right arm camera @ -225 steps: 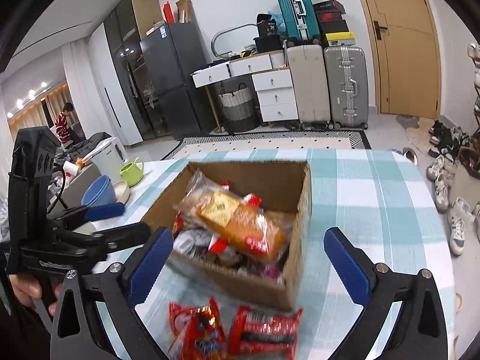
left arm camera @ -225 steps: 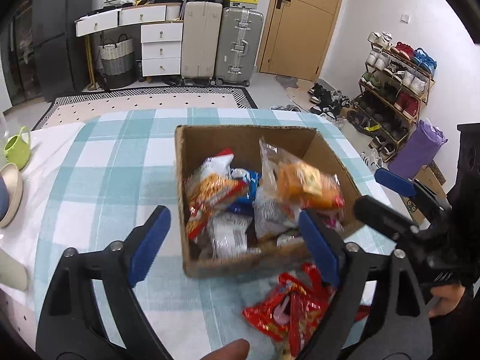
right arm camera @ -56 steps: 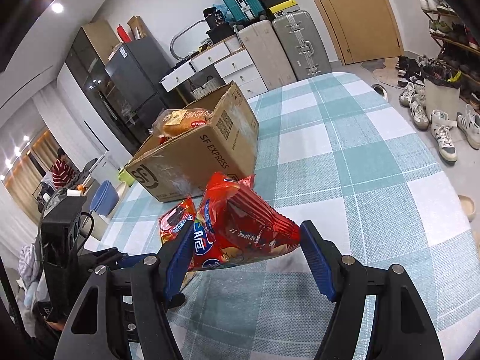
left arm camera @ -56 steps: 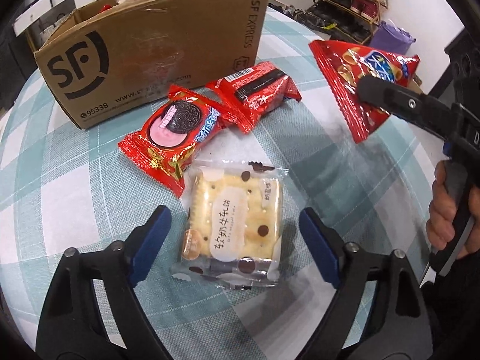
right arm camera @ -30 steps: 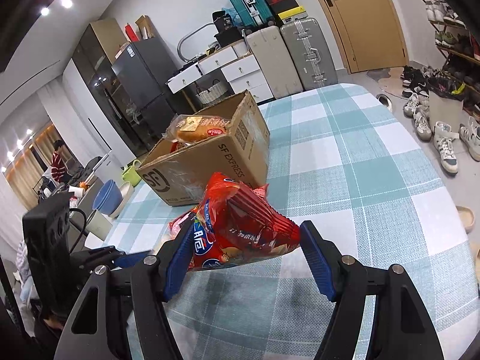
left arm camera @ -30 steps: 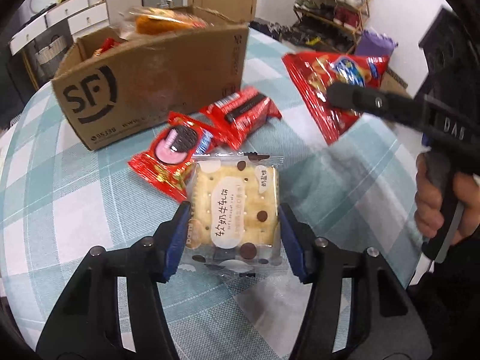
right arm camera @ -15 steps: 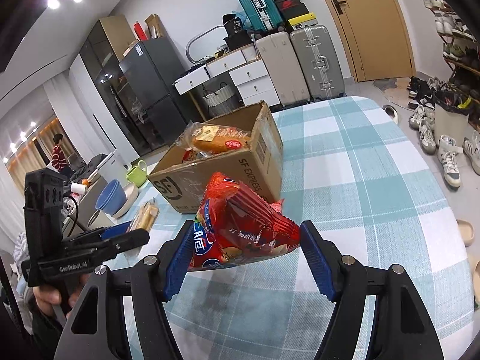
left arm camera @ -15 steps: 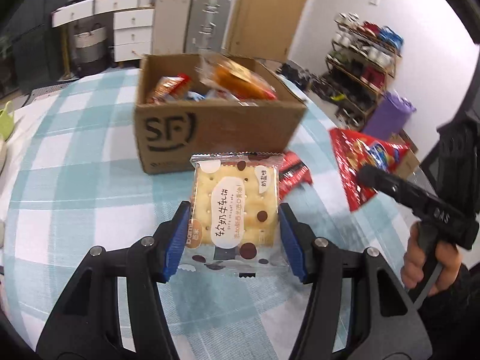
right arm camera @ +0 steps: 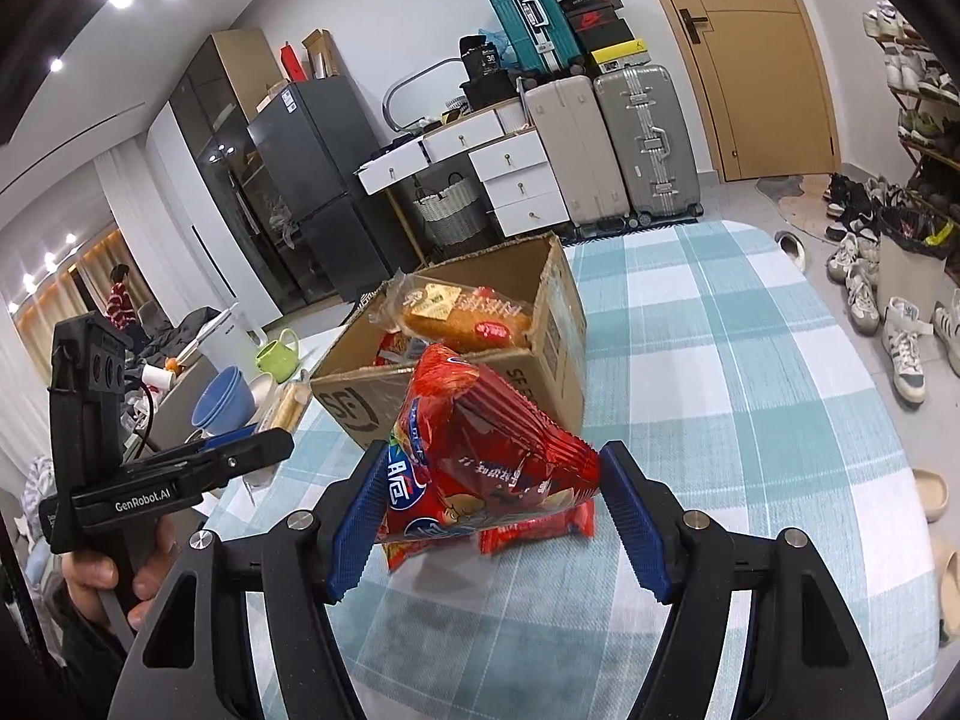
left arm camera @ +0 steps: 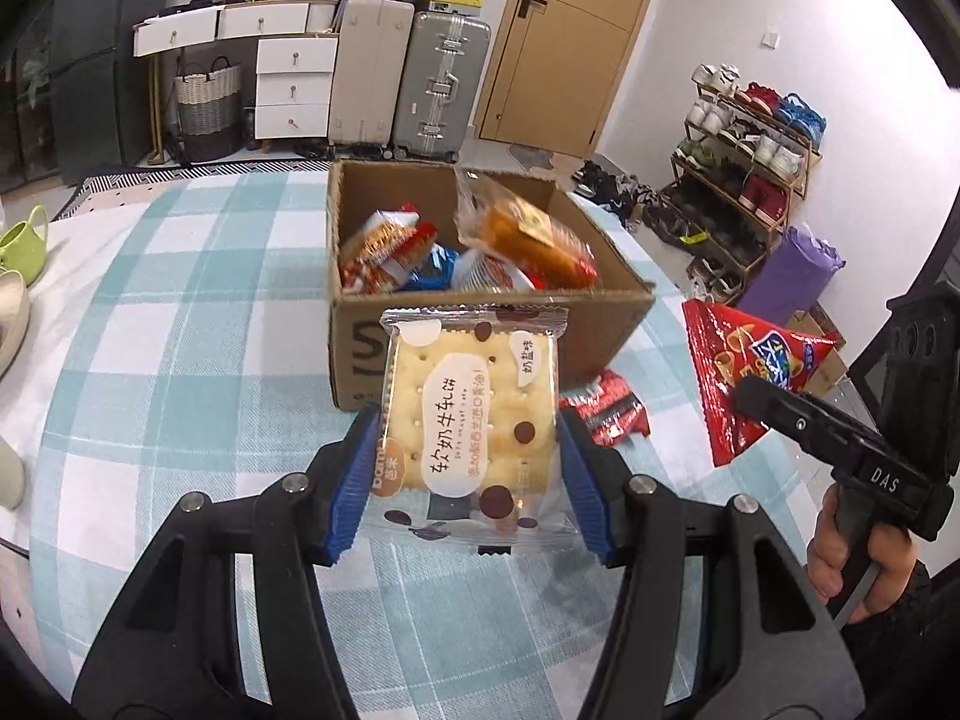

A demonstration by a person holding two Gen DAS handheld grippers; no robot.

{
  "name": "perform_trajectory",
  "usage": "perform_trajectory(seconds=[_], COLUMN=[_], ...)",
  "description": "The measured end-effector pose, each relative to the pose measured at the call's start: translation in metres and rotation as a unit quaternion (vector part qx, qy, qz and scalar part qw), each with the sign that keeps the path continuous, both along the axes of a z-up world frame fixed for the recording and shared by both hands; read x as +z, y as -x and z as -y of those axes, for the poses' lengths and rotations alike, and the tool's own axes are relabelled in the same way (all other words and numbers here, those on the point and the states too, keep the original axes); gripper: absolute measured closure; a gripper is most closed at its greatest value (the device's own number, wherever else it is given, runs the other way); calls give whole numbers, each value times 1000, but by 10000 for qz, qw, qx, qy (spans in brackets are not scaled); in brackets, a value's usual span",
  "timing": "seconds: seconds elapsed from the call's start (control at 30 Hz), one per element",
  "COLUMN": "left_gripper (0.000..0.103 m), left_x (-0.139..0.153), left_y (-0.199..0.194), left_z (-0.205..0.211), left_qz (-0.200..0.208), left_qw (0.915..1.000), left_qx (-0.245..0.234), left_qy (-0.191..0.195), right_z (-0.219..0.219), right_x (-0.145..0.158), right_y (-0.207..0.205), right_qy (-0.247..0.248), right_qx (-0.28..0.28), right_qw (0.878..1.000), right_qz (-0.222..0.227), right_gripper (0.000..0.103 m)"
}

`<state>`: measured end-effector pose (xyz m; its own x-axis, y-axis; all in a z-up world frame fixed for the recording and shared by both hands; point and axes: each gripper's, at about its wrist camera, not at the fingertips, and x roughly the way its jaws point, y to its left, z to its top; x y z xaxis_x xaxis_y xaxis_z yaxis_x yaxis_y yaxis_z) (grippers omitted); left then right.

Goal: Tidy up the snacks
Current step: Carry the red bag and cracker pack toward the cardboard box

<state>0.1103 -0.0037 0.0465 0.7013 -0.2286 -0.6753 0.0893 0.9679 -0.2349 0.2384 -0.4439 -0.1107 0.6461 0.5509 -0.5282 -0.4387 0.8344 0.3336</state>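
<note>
My left gripper point(left arm camera: 468, 474) is shut on a clear cracker packet point(left arm camera: 471, 420), held in the air just in front of the cardboard box point(left arm camera: 606, 324). Several snack packs fill the box, with an orange bread pack point(left arm camera: 528, 237) on top. My right gripper point(right arm camera: 495, 507) is shut on a puffy red chips bag point(right arm camera: 480, 462), lifted above the table near the box point(right arm camera: 558, 348). That bag point(left arm camera: 738, 372) also shows at the right of the left wrist view. A red wrapped snack point(left arm camera: 606, 408) lies on the cloth beside the box.
The table point(left arm camera: 180, 330) wears a teal and white checked cloth. A green mug point(left arm camera: 21, 240) and bowls point(right arm camera: 225, 396) stand at its left side. Beyond are suitcases point(left arm camera: 441, 84), white drawers point(left arm camera: 294, 84), a door and a shoe rack point(left arm camera: 750, 138). A person's hand point(left arm camera: 852, 570) grips the right handle.
The left gripper shut on the cracker packet, lifted it off the cloth and swung to face the box's open top. The right gripper rose a little with the chips bag.
</note>
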Motion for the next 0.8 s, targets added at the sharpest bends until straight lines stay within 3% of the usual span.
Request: perform_trajectory(seconds=[0.8], left_gripper=[48], left_x=[25], left_y=[-74], left_z=[-14], left_qz=[253], left_qw=[9994], left_qx=[198], left_qy=[-137], right_z=[-35], right_x=[38], right_y=[-64], right_qy=[451], right_qx=[-7], right_qw=[9977], right_qz=[505], right_gripper=[32])
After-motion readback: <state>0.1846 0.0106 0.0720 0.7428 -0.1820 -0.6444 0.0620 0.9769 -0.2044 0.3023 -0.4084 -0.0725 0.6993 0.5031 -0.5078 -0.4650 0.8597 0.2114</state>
